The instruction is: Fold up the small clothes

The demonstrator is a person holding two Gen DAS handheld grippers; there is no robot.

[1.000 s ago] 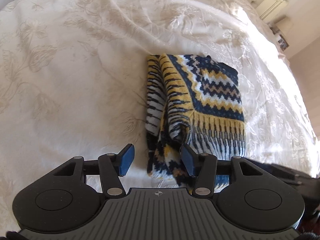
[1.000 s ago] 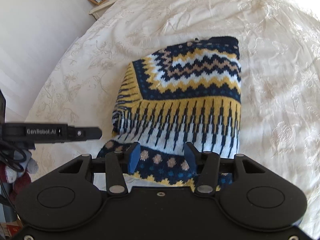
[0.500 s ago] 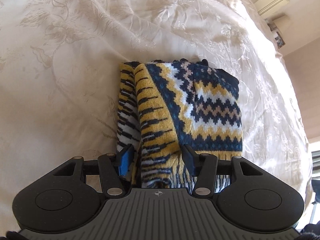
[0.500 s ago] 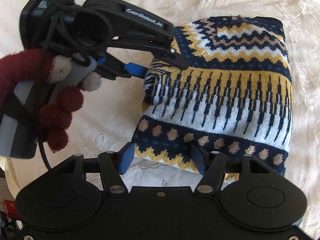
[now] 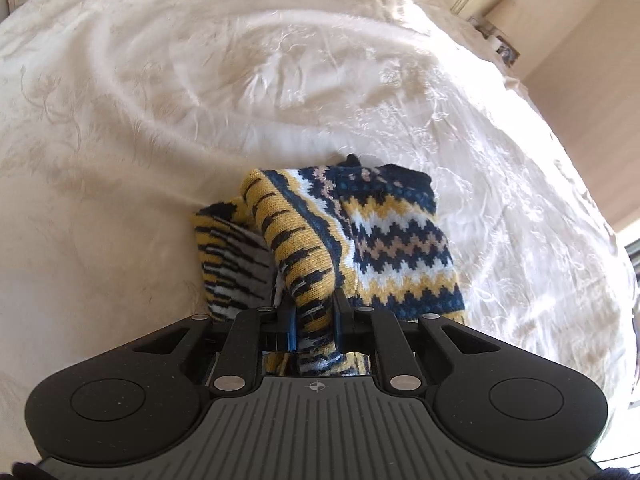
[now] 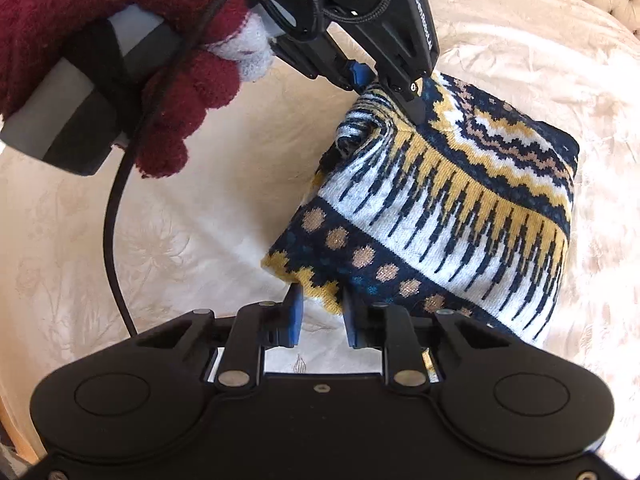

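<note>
Left wrist view: left gripper [image 5: 314, 316] is clamped on a bunched yellow-and-navy fold of the sweater [image 5: 400, 240], likely to lift that side.
Right wrist view: right gripper [image 6: 320, 312] has narrowed its jaws around the sweater's dotted hem corner; full contact isn't clear.
Gloved hand [image 6: 120, 40]: holds the left tool at the opposite corner.
Sweater: rests, partly raised, on the cream bedspread [image 5: 160, 100].

The left tongs [image 5: 314, 322] pinch a raised fold of the patterned sweater [image 5: 384, 240] on the cream bedspread [image 5: 160, 120].
</note>
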